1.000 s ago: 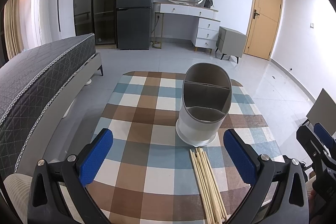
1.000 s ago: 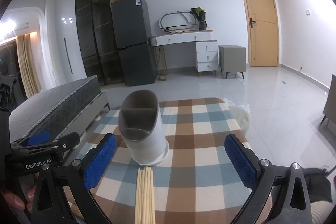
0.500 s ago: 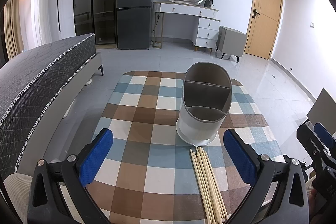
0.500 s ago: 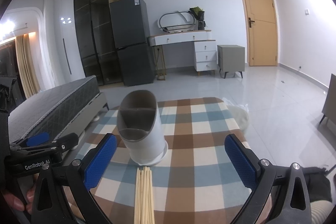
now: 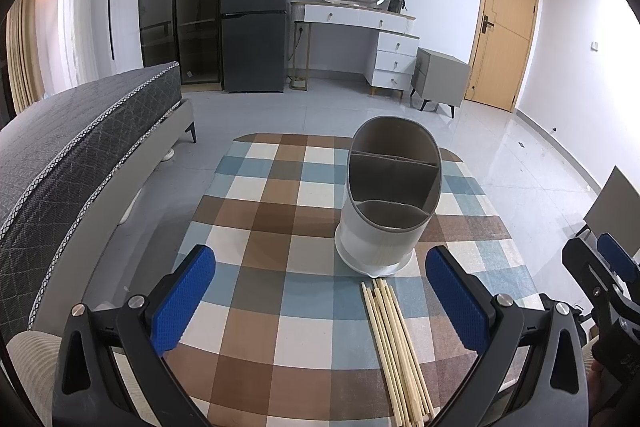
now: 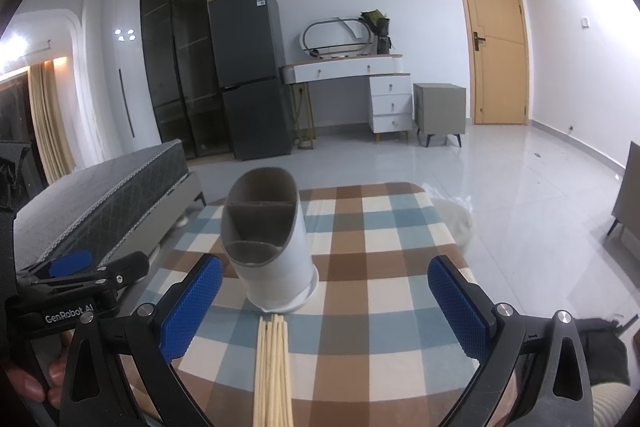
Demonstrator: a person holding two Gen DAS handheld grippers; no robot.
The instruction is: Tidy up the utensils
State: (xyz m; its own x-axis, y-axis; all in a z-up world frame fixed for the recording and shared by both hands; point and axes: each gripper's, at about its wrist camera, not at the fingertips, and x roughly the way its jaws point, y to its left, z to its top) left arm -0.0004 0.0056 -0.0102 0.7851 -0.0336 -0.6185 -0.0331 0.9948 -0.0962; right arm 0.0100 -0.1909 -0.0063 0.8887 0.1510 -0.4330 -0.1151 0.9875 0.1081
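Note:
A grey-and-white utensil holder (image 5: 386, 199) (image 6: 269, 239) with inner dividers stands upright on a checked tablecloth (image 5: 280, 227) (image 6: 380, 247). A bundle of several pale wooden chopsticks (image 5: 396, 347) (image 6: 274, 367) lies flat just in front of its base. My left gripper (image 5: 320, 303) hovers open over the near part of the table, left of the chopsticks, holding nothing. My right gripper (image 6: 324, 307) is open too, with the chopsticks lying below, left of the middle of its fingers. Each gripper also shows at the edge of the other's view.
A grey bed (image 5: 80, 147) runs along the left of the table. Beyond lie a tiled floor, a dark fridge (image 5: 256, 7), a white dresser (image 5: 360, 35), a grey nightstand (image 5: 440, 79) and a wooden door (image 5: 504, 35). A chair (image 6: 628, 187) stands at right.
The right wrist view has dipped and shifted slightly, so the holder sits a bit lower left in it. The left gripper and the objects have stayed put.

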